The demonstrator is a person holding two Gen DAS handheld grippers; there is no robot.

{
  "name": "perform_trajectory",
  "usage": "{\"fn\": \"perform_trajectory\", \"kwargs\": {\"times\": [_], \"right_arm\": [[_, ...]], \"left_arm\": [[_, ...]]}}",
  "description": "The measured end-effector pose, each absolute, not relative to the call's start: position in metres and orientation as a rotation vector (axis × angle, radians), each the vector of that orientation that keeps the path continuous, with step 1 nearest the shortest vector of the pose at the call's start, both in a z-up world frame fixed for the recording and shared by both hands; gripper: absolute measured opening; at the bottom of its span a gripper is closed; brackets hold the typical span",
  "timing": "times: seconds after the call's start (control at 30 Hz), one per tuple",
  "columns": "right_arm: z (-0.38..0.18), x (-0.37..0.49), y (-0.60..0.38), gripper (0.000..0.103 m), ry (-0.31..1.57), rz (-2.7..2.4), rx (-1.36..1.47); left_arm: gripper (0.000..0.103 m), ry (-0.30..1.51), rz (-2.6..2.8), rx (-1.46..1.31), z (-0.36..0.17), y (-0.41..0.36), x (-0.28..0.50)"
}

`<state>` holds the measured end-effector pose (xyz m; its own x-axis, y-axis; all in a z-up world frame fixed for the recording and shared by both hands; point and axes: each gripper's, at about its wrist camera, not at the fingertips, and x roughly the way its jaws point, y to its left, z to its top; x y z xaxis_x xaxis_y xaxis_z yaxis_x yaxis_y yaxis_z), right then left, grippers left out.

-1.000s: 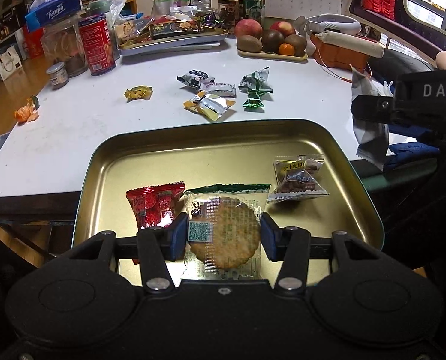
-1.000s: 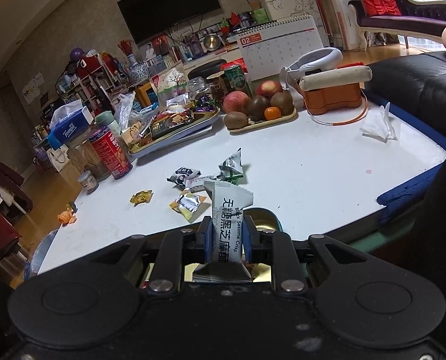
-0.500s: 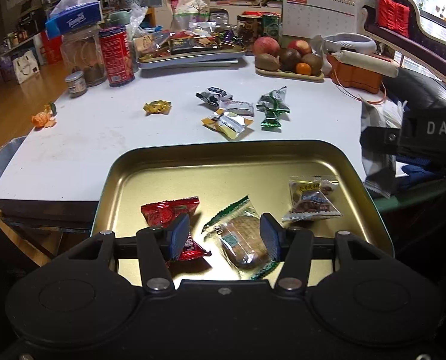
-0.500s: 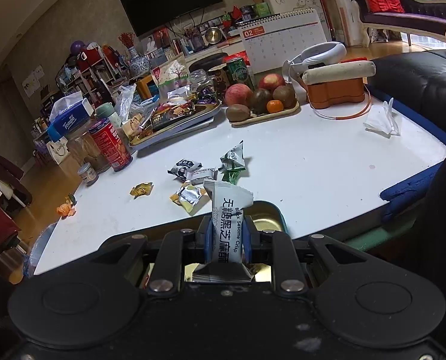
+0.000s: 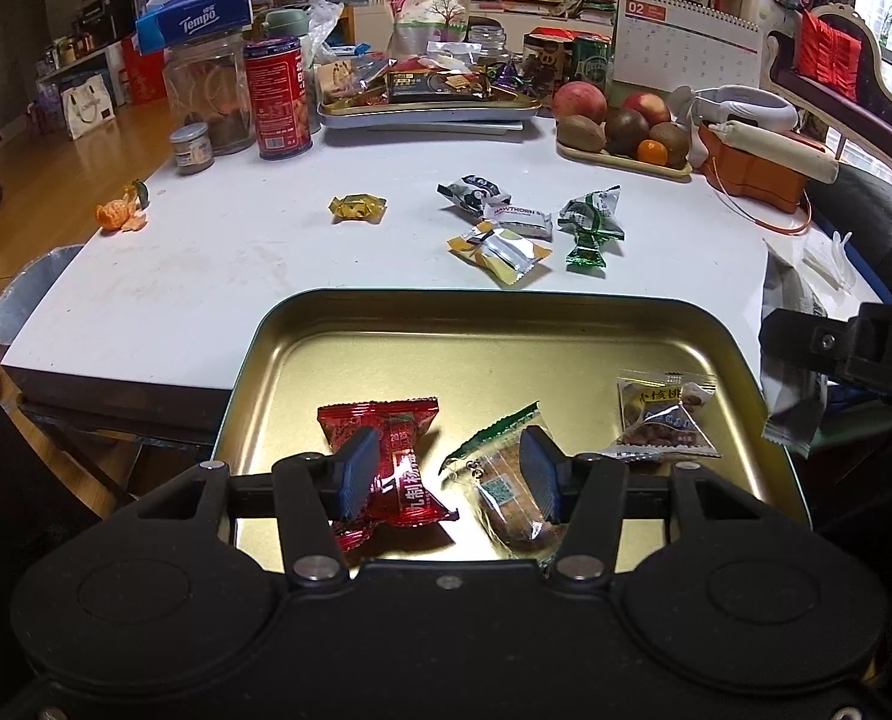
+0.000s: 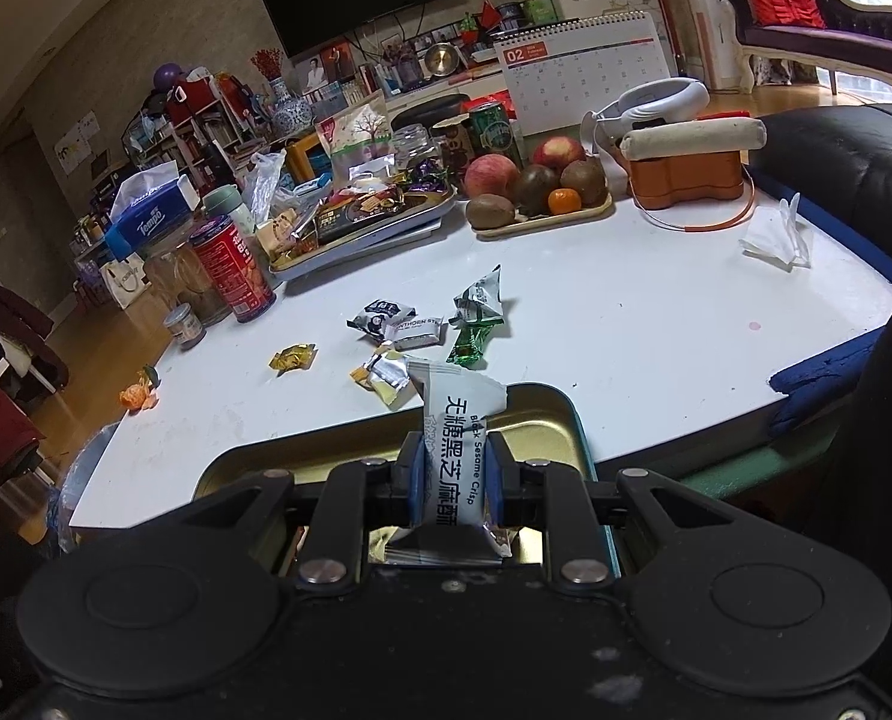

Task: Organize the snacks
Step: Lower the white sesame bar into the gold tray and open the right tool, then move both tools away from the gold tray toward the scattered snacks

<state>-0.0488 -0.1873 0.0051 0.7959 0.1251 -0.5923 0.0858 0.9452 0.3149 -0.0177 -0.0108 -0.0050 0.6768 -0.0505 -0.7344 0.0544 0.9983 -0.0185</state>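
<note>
Your left gripper has its jaws apart and empty: they have just been opening, and the clear-wrapped cracker now lies loose in the tray beneath them, no pad pressing on it. Your right gripper has its jaws clamped on the white sesame crisp packet, held upright above the tray's near right corner.

Largest first. The worktop still carries an unsorted cluster beyond the tray: a yellow-and-silver packet, a green twisted wrapper, a white hawthorn bar touching a black-and-white packet, and a gold candy apart to the left.

The gold tray holds three snacks — a red packet, the cracker just beside it, and a walnut packet toward the right wall.

Judgement: roughly a third done. One packet awaits release from your right hand — five remain on the worktop.
</note>
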Motion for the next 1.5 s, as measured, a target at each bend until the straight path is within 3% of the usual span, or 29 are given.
{"fn": "perform_trajectory", "kwargs": {"times": [1.5], "right_arm": [[0.001,-0.046,-0.1809,0.029,0.693,0.017,0.331]], "left_arm": [[0.058,0.846,-0.041,-0.021,-0.0073,-0.007,-0.015]]}}
